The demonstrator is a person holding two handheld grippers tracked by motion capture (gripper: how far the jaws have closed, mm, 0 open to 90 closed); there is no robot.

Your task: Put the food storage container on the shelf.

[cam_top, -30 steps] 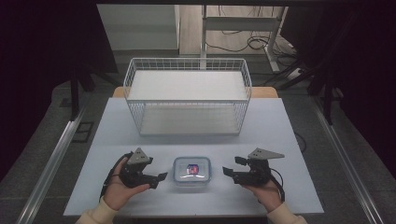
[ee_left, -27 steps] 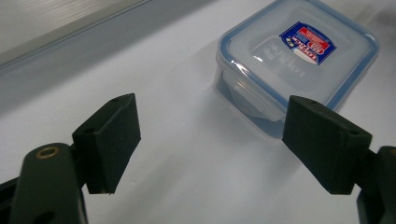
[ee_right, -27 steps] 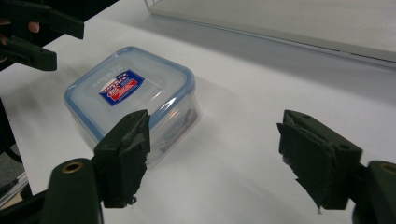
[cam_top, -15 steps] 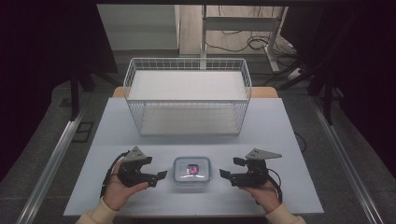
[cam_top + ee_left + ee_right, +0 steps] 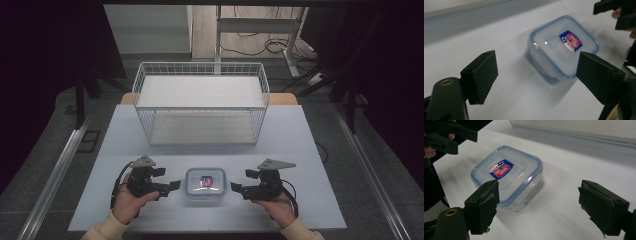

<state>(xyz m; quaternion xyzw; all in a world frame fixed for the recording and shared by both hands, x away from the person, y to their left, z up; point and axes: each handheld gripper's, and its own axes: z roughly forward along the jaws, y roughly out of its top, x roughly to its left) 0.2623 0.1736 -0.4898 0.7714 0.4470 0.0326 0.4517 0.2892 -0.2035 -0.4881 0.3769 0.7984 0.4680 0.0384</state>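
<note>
Nothing grasped yet: lidded plastic container (image 5: 205, 182) sitting shut on the bench (image 5: 310, 150), between left tool (image 5: 171, 185) and right tool (image 5: 237, 189), each spread wide, empty, just beside it without touching. Closing in, gripping and whatever follows all left to do, by the look of it. Empty wire basket (image 5: 200, 102) standing well behind; nothing blocking either approach.

A lidded plastic box (image 5: 205, 183) sat on the white table (image 5: 300, 150) near its 6 o'clock edge. The left gripper (image 5: 167, 186) lay at the box's 9 o'clock, the right gripper (image 5: 238, 189) at its 3 o'clock, both just beside it, jaws apart. A wire basket (image 5: 200, 107) stood at 12 o'clock, well apart.
</note>
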